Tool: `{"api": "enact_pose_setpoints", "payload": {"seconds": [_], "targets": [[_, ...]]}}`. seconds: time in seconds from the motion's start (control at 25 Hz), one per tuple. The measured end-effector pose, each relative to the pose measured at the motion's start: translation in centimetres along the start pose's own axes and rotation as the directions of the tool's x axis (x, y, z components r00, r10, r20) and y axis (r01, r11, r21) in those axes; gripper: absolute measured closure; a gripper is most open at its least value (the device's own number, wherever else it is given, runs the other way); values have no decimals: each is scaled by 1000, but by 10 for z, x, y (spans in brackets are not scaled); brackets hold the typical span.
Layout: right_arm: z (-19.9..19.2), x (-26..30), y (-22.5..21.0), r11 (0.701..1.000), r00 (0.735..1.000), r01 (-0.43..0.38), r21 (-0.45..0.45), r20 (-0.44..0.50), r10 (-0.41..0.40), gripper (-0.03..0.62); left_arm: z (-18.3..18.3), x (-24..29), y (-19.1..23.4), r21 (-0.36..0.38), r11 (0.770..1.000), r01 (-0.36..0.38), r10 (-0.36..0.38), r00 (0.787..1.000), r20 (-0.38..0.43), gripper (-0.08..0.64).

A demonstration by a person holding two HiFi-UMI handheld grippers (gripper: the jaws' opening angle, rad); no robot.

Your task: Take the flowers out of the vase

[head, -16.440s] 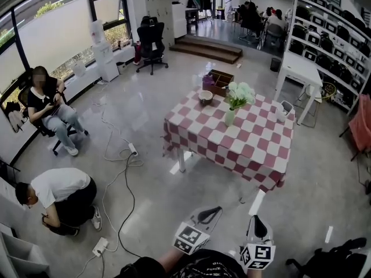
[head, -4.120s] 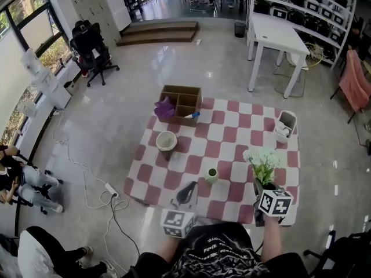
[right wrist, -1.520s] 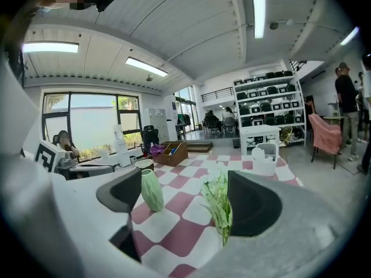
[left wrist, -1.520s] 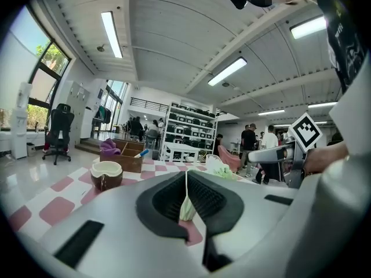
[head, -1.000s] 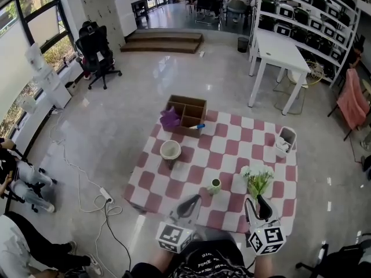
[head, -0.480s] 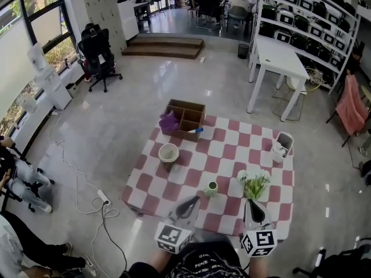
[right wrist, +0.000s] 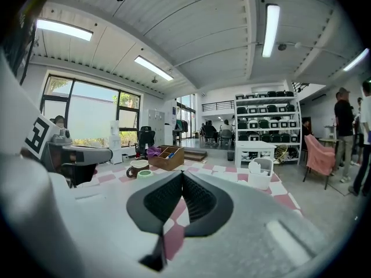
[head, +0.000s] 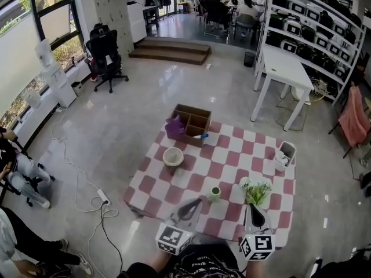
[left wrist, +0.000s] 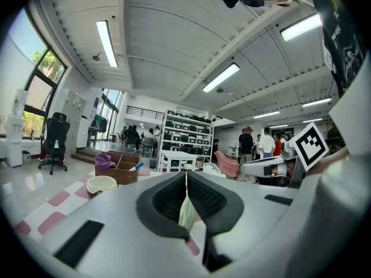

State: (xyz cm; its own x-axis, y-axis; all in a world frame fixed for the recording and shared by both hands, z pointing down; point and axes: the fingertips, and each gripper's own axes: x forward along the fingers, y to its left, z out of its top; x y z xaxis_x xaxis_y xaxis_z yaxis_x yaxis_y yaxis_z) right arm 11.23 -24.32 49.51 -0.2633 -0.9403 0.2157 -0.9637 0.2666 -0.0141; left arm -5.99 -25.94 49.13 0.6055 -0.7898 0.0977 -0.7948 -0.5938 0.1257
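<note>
**Checked tabletop, counted**

Pink-and-white checked cloth [head: 232,155] carries one wooden divided box [head: 193,120], one cream bowl [head: 173,156], one white basket [head: 283,154], one small green vase [head: 214,193], and one white flower bunch [head: 255,190] lying apart from the vase, near the front right corner. Left tongs [head: 196,201] and right tongs [head: 251,207]: jaws pressed together, holding nothing.

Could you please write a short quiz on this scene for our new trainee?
1. Which is nearest the bunch of white flowers with green stems? A the right gripper; B the brown wooden compartment box; C the white round bowl.
2. True or false: the small green vase on the red-and-white checked cloth has no flowers in it.
3. Fill in: the jaws of the left gripper are ____.
Key: 1 A; 2 true; 3 shut.
</note>
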Motion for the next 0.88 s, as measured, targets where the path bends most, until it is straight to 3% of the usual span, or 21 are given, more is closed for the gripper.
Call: {"api": "enact_pose_setpoints", "payload": {"seconds": [0.32, 0.88], "targets": [[-2, 4, 5, 1000, 1000, -12, -18, -8, 12, 588, -3, -3, 11, -14, 999, -46, 46, 999, -8, 545], [2, 3, 5, 999, 1000, 4, -33, 15, -4, 588, -6, -2, 6, 5, 1000, -19, 19, 1000, -22, 545]]}}
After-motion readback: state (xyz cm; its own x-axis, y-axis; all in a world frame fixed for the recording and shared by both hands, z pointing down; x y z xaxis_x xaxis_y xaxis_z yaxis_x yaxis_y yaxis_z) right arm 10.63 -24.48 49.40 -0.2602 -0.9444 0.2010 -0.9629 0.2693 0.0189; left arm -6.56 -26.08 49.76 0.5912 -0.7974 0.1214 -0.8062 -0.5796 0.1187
